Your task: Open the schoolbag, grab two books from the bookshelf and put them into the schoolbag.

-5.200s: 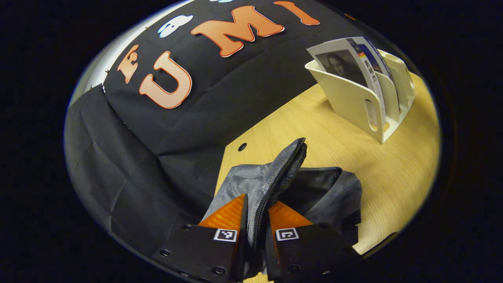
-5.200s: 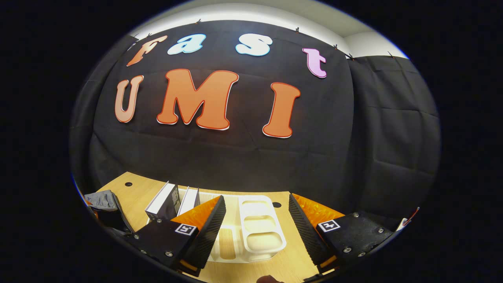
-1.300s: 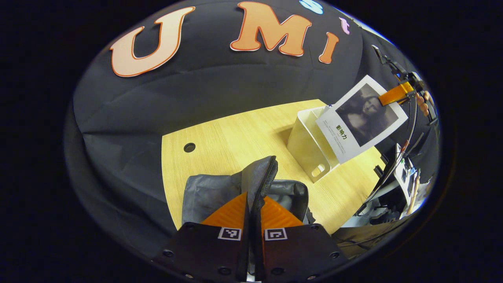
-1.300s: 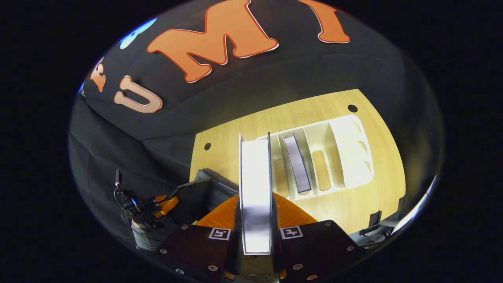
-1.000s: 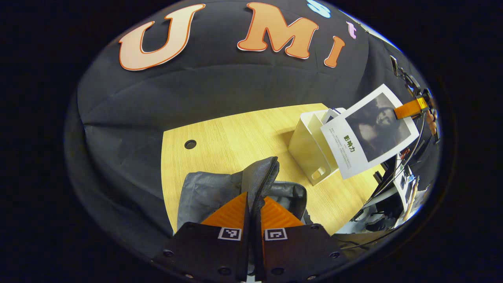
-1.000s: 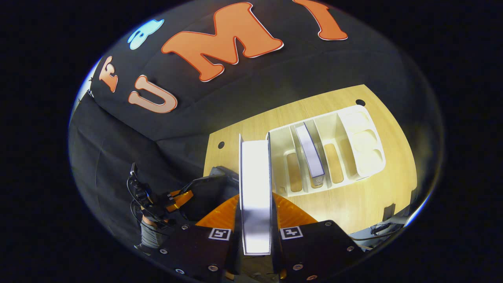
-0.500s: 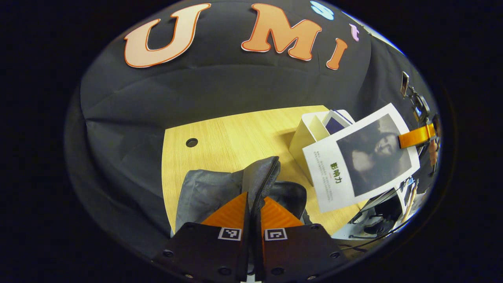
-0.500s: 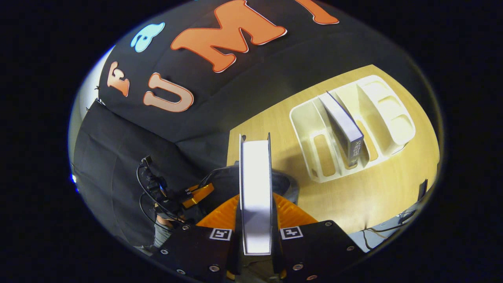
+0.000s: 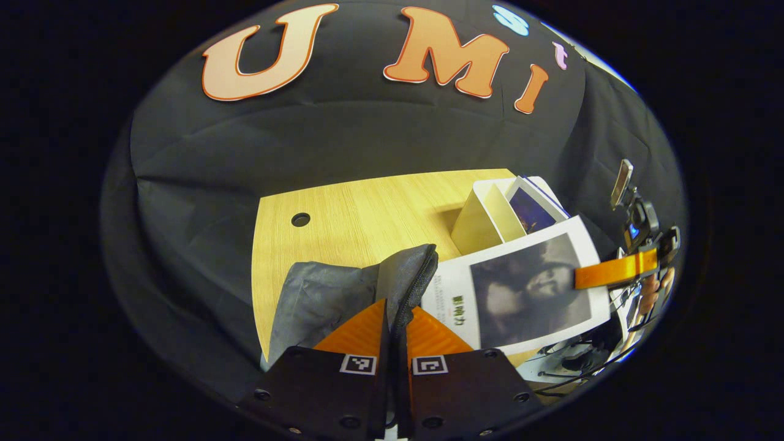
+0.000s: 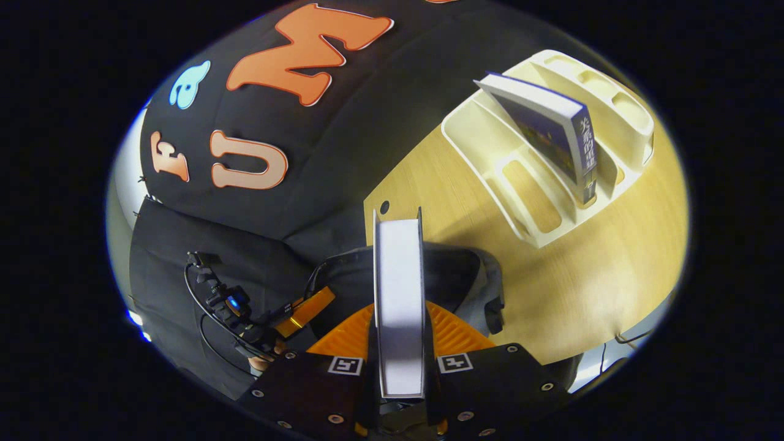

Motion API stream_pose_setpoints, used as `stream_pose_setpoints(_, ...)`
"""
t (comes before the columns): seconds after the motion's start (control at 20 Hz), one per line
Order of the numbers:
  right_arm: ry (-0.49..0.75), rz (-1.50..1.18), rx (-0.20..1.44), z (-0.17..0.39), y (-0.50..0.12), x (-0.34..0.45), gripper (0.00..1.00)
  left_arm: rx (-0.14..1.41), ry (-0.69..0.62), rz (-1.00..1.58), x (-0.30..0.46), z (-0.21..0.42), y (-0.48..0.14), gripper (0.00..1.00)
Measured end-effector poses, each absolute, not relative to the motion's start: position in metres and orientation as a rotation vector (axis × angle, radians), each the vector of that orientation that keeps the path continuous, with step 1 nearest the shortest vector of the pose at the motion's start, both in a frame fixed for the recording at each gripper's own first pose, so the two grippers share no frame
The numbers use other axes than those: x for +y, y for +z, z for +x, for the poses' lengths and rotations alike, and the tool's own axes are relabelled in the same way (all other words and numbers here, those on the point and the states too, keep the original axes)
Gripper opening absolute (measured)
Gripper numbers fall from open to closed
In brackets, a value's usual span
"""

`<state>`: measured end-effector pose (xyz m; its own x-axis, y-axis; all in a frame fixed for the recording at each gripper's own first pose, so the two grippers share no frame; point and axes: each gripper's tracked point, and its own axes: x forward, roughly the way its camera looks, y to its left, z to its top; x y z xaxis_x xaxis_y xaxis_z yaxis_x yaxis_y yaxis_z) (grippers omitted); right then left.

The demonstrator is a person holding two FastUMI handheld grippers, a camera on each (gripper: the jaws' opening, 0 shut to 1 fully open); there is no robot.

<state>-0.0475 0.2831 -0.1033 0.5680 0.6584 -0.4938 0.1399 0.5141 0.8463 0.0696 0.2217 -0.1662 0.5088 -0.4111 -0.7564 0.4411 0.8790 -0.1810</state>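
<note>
The grey schoolbag [image 9: 318, 297] lies on the wooden table [image 9: 367, 208]. My left gripper [image 9: 397, 306] is shut on its raised zipper edge [image 9: 409, 275], holding the flap upright. My right gripper [image 10: 399, 306] is shut on a white book [image 10: 398, 288], seen page-edge on, right above the bag's dark opening [image 10: 456, 269]. In the left gripper view the same book [image 9: 520, 294] shows its portrait cover beside the flap, with the right gripper [image 9: 612, 272] at its far edge. A blue book [image 10: 551, 125] leans in the white bookshelf [image 10: 484, 138].
The bookshelf [image 9: 481, 214] stands just behind the bag, with the second book [image 9: 533, 208] in a slot. My left gripper [image 10: 303, 310] sits left of the bag's opening. The table's front edge [image 10: 612, 324] is near. Cables and gear [image 9: 631, 208] hang at the right.
My right gripper has carried the white book away from the bookshelf, down and over to the bag's opening. My left gripper has kept hold of the zipper edge, hardly moving.
</note>
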Motion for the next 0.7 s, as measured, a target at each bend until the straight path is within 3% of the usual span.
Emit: stream_pose_setpoints(0.7,0.397,1.144,0.923,-0.017,-0.189,0.385,0.30,0.867,-0.487,0.027,0.215,0.065,-0.159,0.08)
